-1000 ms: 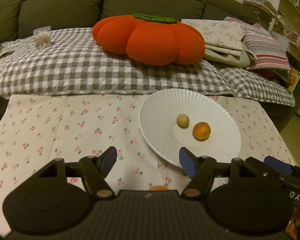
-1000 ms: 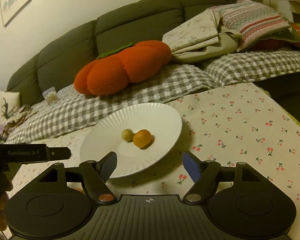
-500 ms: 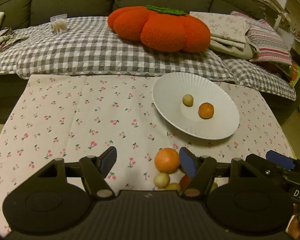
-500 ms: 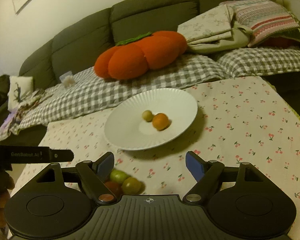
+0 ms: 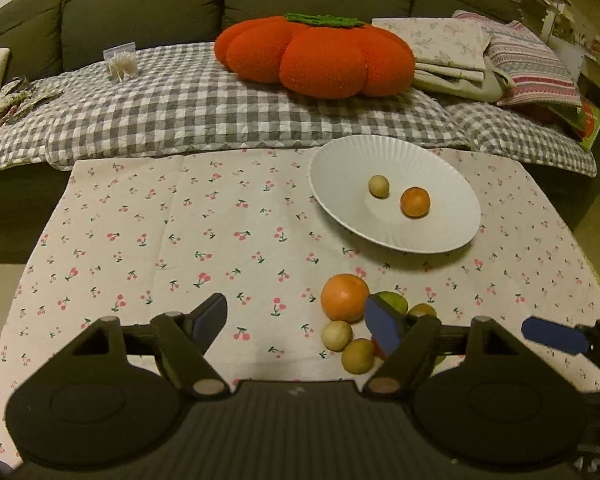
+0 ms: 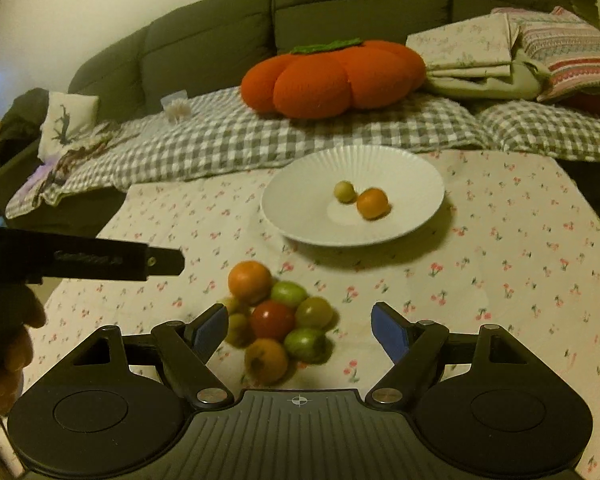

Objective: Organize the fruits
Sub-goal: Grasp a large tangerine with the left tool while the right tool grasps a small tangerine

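A white ribbed plate [image 5: 340,168] [image 6: 300,208] sits on the cherry-print cloth and holds a small orange fruit [image 5: 415,201] [image 6: 372,203] and a pale yellow-green one [image 5: 379,186] [image 6: 345,191]. Nearer, a cluster of several fruits lies on the cloth: a large orange [image 5: 344,297] [image 6: 249,282], a red one [image 6: 272,320], green ones [image 6: 288,294] and yellowish ones [image 5: 358,356]. My left gripper [image 5: 296,322] is open and empty, its right finger over the cluster. My right gripper [image 6: 298,330] is open and empty, just behind the cluster.
A sofa behind the table carries a grey checked blanket [image 5: 160,112], an orange pumpkin cushion [image 5: 316,56] [image 6: 332,76], and folded linens [image 5: 452,52]. The other gripper's blue tip [image 5: 554,335] shows at right; the left gripper's body [image 6: 80,260] shows at left.
Both grippers have pulled back and up from the plate, so the fruit cluster on the cloth has come into view in front of them. Both stay open.
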`<state>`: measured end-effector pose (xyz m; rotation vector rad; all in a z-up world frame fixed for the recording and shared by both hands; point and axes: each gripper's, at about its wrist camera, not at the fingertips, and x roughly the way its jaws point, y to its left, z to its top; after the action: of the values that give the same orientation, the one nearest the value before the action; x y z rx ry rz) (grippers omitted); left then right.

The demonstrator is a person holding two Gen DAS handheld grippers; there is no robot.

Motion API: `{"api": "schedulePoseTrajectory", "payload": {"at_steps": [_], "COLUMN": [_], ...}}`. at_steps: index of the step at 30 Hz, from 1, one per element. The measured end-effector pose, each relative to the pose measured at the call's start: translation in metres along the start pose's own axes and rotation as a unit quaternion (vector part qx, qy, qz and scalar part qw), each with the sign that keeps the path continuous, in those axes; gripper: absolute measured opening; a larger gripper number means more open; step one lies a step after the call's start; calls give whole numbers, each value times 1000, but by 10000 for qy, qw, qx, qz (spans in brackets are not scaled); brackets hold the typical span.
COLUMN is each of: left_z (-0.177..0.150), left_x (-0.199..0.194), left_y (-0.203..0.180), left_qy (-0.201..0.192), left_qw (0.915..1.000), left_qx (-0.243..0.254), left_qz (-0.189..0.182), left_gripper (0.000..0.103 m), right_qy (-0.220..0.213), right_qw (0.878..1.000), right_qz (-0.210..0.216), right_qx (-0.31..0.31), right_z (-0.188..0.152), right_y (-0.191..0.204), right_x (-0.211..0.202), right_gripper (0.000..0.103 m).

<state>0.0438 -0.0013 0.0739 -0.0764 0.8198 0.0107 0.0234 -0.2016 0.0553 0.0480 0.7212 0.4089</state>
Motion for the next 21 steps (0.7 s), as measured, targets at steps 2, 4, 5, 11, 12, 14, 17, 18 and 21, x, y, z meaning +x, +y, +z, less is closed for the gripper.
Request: {"api": "schedulePoseTrajectory", "payload": {"at_steps": [2, 4, 5, 11, 12, 14, 17, 18, 21], "left_z": [0, -2, -2, -2, -2, -1, -1, -1, -2], "left_x": [3, 5, 6, 11, 13, 16, 26, 28, 39], "left_y": [-1, -2, -2, -5, -5, -5, -5, -6, -8], "left_qy": [7, 12, 12, 26, 32, 25, 87, 109, 199], "left_qw": [10000, 10000, 10000, 9999, 9999, 9999, 9999, 9998, 9995], "left_qx": [16, 50, 62, 117, 122, 114, 113, 110, 79], "left_qz": [24, 40, 38, 18, 19, -11, -92, -117, -228], "left_gripper": [76, 76, 76, 76, 76, 76, 76, 76, 76], "right_qy": [26, 42, 47, 153, 197, 274, 345, 367, 408], "right_qw": [10000, 10000, 10000, 9998, 9997, 9994, 9988, 9986, 9985], "right_qz": [51, 18, -1, 64, 76, 103, 195, 223, 257], "right_qx": [23, 1, -26, -54, -91, -181, -294, -308, -266], "right_z": [-2, -4, -5, -12, -14, -18, -25, -27, -31], "right_y": [1, 2, 3, 0, 1, 3, 7, 7, 8], "right_x": [-2, -3, -3, 2, 5, 9, 16, 19, 27], "right_gripper": [80, 80, 80, 80, 80, 80, 80, 80, 79]}}
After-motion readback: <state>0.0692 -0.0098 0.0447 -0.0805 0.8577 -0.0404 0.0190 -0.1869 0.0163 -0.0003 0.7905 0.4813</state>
